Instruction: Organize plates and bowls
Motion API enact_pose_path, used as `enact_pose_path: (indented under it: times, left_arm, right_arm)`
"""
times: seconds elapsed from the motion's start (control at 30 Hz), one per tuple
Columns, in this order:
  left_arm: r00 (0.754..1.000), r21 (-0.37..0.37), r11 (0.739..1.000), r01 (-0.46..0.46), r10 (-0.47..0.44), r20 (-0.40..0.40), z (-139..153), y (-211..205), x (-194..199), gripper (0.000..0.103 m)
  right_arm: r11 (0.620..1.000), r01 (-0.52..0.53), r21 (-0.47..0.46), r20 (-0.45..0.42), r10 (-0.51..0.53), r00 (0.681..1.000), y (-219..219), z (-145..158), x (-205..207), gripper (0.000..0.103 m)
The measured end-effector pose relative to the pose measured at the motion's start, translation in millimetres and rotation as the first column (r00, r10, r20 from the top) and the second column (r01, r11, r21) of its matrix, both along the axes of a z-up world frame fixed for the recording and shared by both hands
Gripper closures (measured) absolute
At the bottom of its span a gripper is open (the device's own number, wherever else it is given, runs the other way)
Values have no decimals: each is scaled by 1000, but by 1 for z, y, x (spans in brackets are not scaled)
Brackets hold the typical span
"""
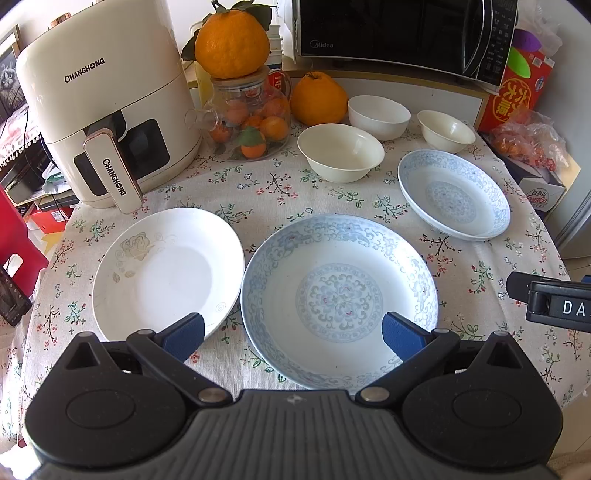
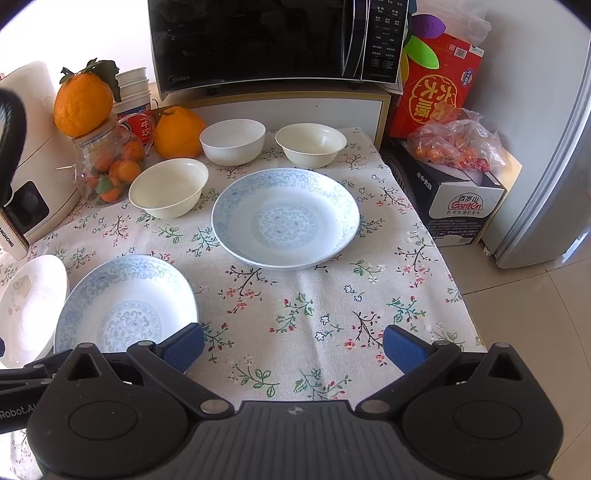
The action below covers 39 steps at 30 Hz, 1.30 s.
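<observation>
A large blue-patterned plate (image 1: 340,299) lies at the table's front, with a white rose-print plate (image 1: 166,269) to its left and a smaller blue-patterned plate (image 1: 454,194) at the right. Three cream bowls (image 1: 340,152) (image 1: 378,115) (image 1: 445,130) stand behind them. My left gripper (image 1: 293,334) is open and empty, just above the near rim of the large blue plate. My right gripper (image 2: 293,347) is open and empty over bare cloth, with the smaller blue plate (image 2: 284,218) ahead and the large blue plate (image 2: 125,306) to its left.
An air fryer (image 1: 103,122) stands at back left, beside a glass jar of oranges (image 1: 251,122) and a loose orange (image 1: 317,98). A microwave (image 1: 402,33) sits behind. Boxes and a bag of fruit (image 2: 454,144) stand right of the table (image 2: 332,302); a fridge (image 2: 554,166) is beyond.
</observation>
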<state>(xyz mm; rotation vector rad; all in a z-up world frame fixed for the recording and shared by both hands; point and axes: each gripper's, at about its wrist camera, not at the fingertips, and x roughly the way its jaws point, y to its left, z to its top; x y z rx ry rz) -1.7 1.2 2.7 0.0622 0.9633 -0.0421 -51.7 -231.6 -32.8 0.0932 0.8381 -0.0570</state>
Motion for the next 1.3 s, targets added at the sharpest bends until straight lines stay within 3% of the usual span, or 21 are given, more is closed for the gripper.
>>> enact_pose_path:
  times: [1.3]
  left_arm:
    - [1000, 3, 1000, 7, -7, -3, -2, -2, 1, 0]
  right_arm:
    - [1000, 3, 3, -14, -3, 1000, -3, -3, 2, 4]
